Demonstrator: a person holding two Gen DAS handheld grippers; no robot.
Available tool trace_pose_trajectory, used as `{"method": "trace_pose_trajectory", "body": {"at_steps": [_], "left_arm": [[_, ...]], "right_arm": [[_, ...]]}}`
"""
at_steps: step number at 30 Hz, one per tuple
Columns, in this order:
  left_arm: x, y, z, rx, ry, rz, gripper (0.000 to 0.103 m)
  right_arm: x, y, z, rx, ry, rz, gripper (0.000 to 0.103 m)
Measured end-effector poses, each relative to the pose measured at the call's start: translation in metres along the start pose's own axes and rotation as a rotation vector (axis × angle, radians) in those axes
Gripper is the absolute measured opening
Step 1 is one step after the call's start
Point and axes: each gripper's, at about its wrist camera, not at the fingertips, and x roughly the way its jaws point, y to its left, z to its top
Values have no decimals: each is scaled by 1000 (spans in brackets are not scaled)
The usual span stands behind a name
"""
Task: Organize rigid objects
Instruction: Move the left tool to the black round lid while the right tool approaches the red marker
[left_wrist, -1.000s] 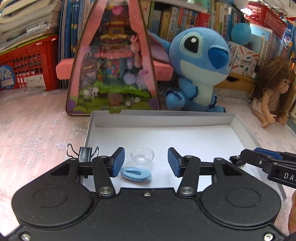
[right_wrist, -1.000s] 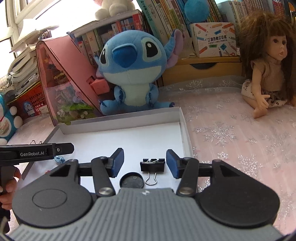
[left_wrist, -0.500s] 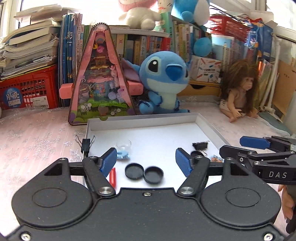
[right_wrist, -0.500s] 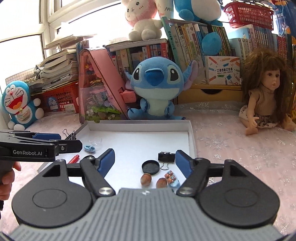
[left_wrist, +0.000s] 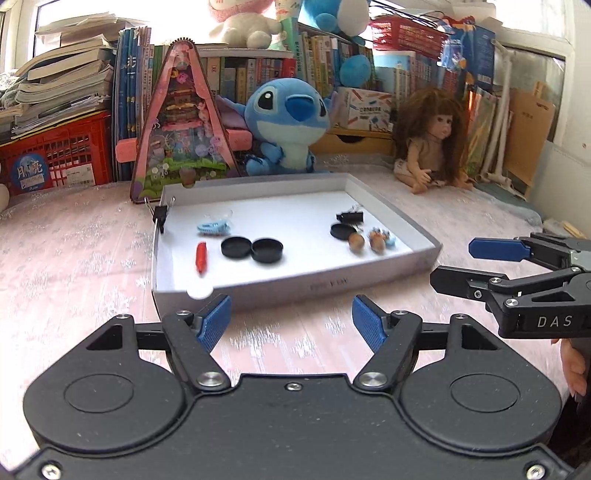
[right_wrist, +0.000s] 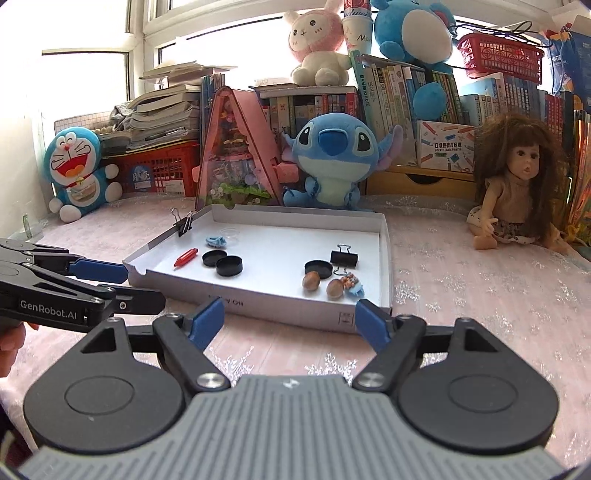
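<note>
A shallow white tray (left_wrist: 295, 286) (right_wrist: 277, 299) lies on the pink cloth. Its left half holds a red clip (left_wrist: 201, 256), two black lids (left_wrist: 251, 249), a blue hair clip (left_wrist: 212, 227) and a clear dome (left_wrist: 225, 216). Its right half holds a black binder clip (right_wrist: 344, 258), another black lid (right_wrist: 318, 268), two nuts (right_wrist: 323, 284) and a small colourful charm (right_wrist: 352, 284). My left gripper (left_wrist: 291, 314) (right_wrist: 138, 286) is open and empty before the tray's front wall. My right gripper (right_wrist: 290, 315) (left_wrist: 458, 266) is beside it, jaws opening, nothing between them.
A second binder clip (left_wrist: 160, 216) is clamped on the tray's left rim. Behind the tray stand a pink triangular toy house (left_wrist: 183, 133), a blue plush (left_wrist: 290, 122) and a doll (left_wrist: 430, 144). Books and a red crate (left_wrist: 55, 155) line the back.
Both grippers have pulled back out of the tray to in front of it and opened wider. The tray's contents have stayed in place.
</note>
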Motion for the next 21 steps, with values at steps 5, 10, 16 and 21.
{"method": "trace_pose_trajectory", "body": {"at_steps": [5, 10, 16, 21], "left_arm": [[-15, -9, -22, 33, -12, -14, 70], [-24, -12, -36, 42, -21, -9, 70], [-28, -10, -45, 27, -26, -2, 70], [-29, -9, -50, 24, -26, 10, 70]], "right_arm": [[-17, 14, -24, -37, -8, 34, 88], [-26, 31, -48, -73, 22, 74, 88], [-26, 48, -64, -103, 49, 101, 88], [-24, 60, -67, -117, 48, 119, 84]]}}
